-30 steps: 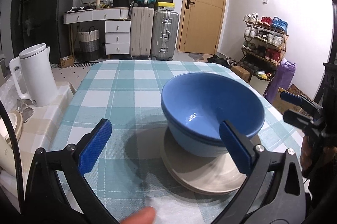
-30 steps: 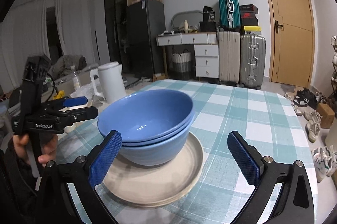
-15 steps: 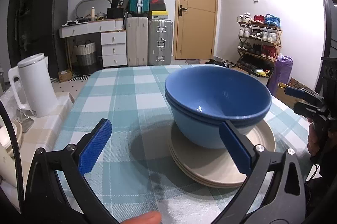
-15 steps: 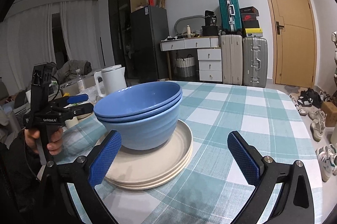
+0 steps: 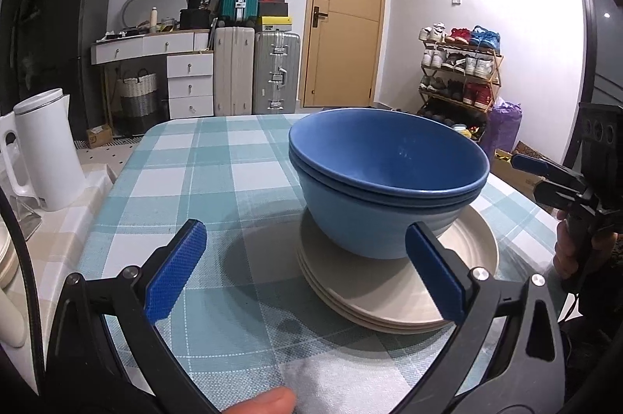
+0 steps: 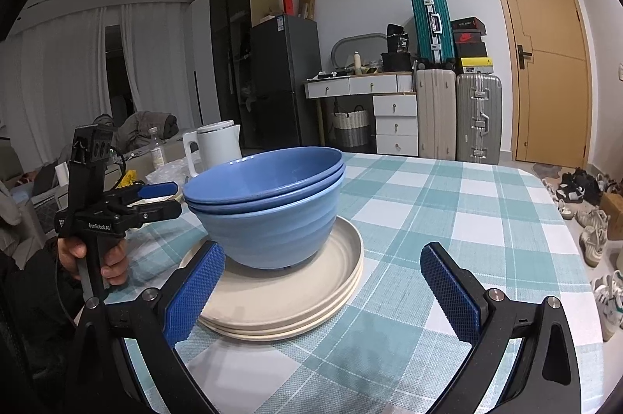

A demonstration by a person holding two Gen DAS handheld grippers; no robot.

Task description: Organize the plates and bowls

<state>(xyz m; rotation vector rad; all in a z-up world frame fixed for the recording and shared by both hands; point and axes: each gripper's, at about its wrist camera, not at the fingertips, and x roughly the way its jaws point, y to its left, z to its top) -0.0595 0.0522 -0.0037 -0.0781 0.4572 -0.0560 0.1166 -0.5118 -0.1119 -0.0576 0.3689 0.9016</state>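
Nested blue bowls (image 5: 385, 180) sit on stacked, perhaps three, beige plates (image 5: 393, 285) on the counter (image 5: 218, 157); left tongs (image 5: 307, 274) and right tongs (image 6: 323, 291) gape empty.

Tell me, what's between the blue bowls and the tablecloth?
A stack of beige plates. The bowls sit on the plates, and the plates rest on the tablecloth. The right wrist view shows it best.

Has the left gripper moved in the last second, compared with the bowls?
Yes. The left gripper has sunk: against the door, the stacked blue bowls now appear nearly edge-on, rim higher.
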